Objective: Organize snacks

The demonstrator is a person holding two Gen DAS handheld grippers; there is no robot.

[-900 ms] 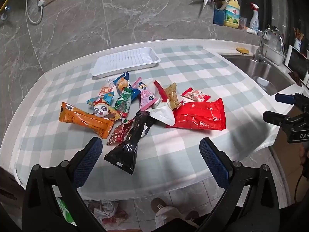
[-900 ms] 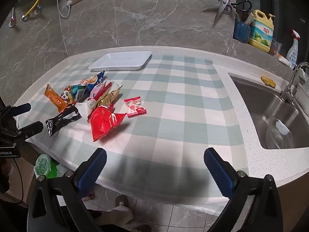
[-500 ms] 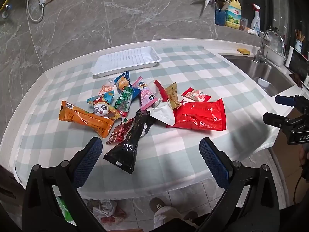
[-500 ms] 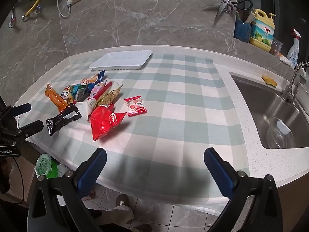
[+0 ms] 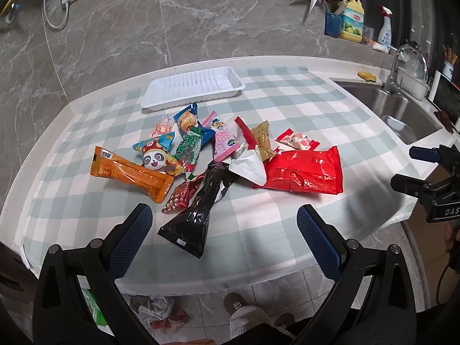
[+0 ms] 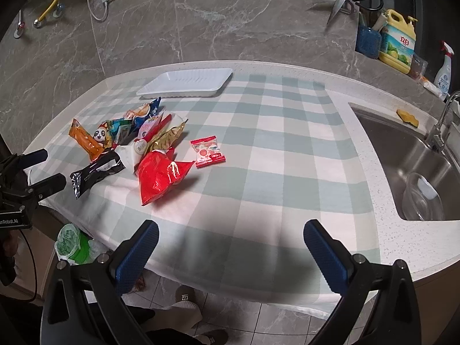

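Note:
A heap of several snack packets lies on the checked cloth: a large red bag (image 5: 304, 172) (image 6: 161, 175), a black pouch (image 5: 198, 210) (image 6: 95, 172), an orange bar (image 5: 132, 174) (image 6: 84, 141), a panda packet (image 5: 156, 158), and a small red-and-white packet (image 5: 297, 141) (image 6: 207, 151). Behind the heap sits an empty white tray (image 5: 194, 86) (image 6: 187, 82). My left gripper (image 5: 224, 227) hovers open near the front edge, just short of the black pouch. At the cloth's front edge, to the right of the heap, my right gripper (image 6: 230, 244) is open and holds nothing.
A steel sink (image 6: 408, 155) with a tap and a glass bowl lies to the right. Bottles and scissors stand along the marble wall (image 5: 349, 21). Below the counter edge I see a foot in a slipper (image 5: 244, 310) and rubbish on the floor (image 6: 72, 244).
Both views have shifted only slightly; the snacks and tray lie as before, and both grippers stay open.

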